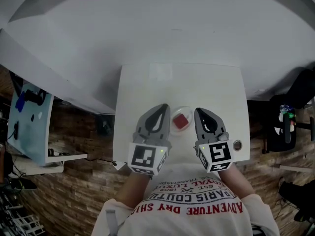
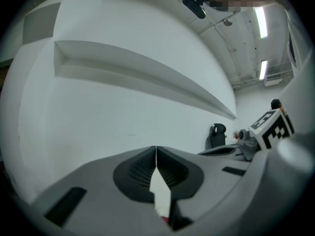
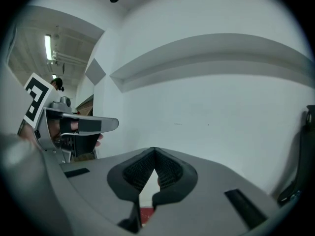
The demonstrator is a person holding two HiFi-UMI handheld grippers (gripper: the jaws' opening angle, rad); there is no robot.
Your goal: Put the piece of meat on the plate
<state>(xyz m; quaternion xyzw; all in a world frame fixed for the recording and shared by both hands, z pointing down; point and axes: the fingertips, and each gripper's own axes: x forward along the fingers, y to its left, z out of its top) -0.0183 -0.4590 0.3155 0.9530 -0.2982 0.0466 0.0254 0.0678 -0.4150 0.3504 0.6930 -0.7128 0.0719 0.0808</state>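
- The piece of meat [image 1: 181, 121], a small red block, lies just below the middle of the head view. It appears to rest on the plate [image 1: 183, 111], a pale round dish whose rim shows faintly around it.
- Judged from that, the placing looks done, or else no lift has begun. Only one dish shows, so there is no other target to carry the meat to.
- The left gripper [image 1: 161, 107] sits just left of the plate with its tongs pressed together on nothing. In the left gripper view the tips meet along a thin line, and only a sliver of red shows low in the gap behind them.
- The right gripper [image 1: 200, 111] sits just right of the plate, also pressed together and empty. Its own view shows the ribbed pads meeting at the tip, with a red patch low in the frame beneath them.
- If the meat needs centring, I would use one gripper only. Spread its tongs before coming over the dish, and come down from above rather than sliding in from the side, because a sideways push could shove the light dish across the table [image 1: 147, 82].
- Keep the idle gripper clear of the rim.
- A small round object [image 1: 237, 145] lies near the table's right edge, at the lower right and well apart from the plate. Pulling the right gripper back could knock it.
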